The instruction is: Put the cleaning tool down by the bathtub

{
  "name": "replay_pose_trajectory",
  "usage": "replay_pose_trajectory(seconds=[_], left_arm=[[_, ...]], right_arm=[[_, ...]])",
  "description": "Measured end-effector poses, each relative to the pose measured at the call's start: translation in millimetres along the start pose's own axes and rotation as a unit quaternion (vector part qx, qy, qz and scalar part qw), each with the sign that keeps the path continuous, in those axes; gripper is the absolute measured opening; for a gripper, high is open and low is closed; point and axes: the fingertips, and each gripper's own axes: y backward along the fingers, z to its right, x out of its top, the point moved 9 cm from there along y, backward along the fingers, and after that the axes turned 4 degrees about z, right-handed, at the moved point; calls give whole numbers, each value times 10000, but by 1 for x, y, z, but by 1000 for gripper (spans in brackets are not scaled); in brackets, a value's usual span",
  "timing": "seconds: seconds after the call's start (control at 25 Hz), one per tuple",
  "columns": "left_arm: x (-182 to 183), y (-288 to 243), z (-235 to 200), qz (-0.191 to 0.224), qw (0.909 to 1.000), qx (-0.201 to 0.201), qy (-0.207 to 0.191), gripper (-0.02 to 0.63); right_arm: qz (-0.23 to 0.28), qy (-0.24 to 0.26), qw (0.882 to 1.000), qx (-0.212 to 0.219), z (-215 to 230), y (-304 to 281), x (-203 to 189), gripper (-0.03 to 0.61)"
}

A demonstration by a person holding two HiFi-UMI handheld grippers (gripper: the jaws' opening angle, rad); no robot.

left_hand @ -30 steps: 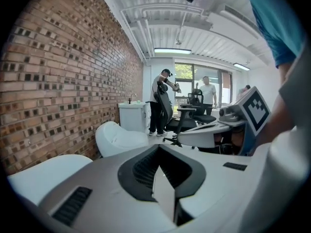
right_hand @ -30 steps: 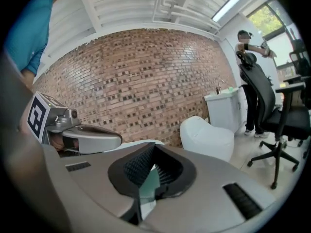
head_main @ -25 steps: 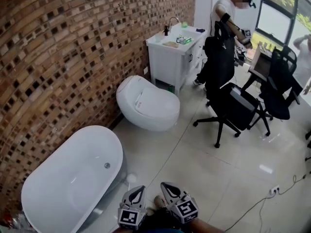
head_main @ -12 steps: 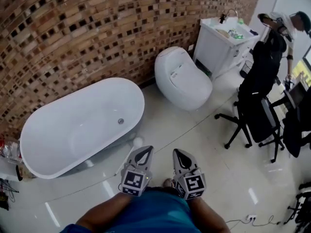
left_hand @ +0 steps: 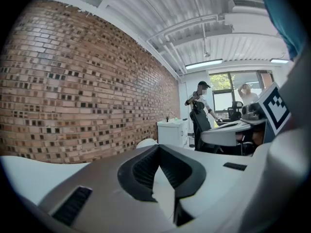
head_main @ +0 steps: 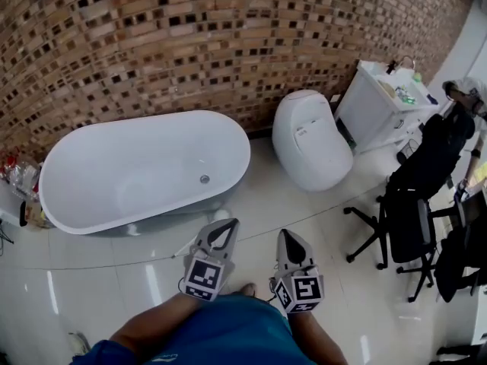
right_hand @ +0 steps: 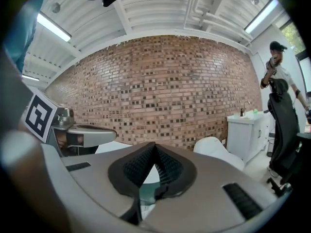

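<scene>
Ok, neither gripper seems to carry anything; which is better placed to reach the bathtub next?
Probably left: the left gripper, jaws shut, sits nearer the bathtub, tips toward its near rim; the right gripper, also shut, sits farther off, toward the toilet.

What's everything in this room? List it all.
Brick wall: one, brown, behind everything.
Bathtub: one, white, against the wall.
Toilet: one, white, right of the bathtub.
Vanity cabinet: one, white, far right.
Office chairs: two, black, right side.
Small object: one, white, floor beside the bathtub.
Clutter: some, mixed colours, bathtub's left end.
Other person: one, white shirt, by the chairs.
Left claw: one, grey, shut, empty, bottom centre.
Right claw: one, grey, shut, empty, beside it.
</scene>
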Motion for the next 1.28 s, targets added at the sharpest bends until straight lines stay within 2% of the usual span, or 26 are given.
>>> replay_pose_trajectory(seconds=[0.28, 0.68, 1.0, 1.28], left_arm=[[-5, 33, -31, -89, 9999, 27, -141, -5], [-9, 47, -38, -60, 9998, -75, -146, -5], [-12, 53, -38, -143, 9998, -53, -129, -5], [-17, 52, -35, -193, 9997, -94, -97, -5]], right_arm=[[129, 12, 9992, -366, -27, 6, 2, -20], [-24, 6, 9991, -416, -40, 5, -4, -18], [-304, -19, 9993, -226, -47, 2, -11, -15], [-310, -12, 9992, -265, -46, 2, -12, -15]])
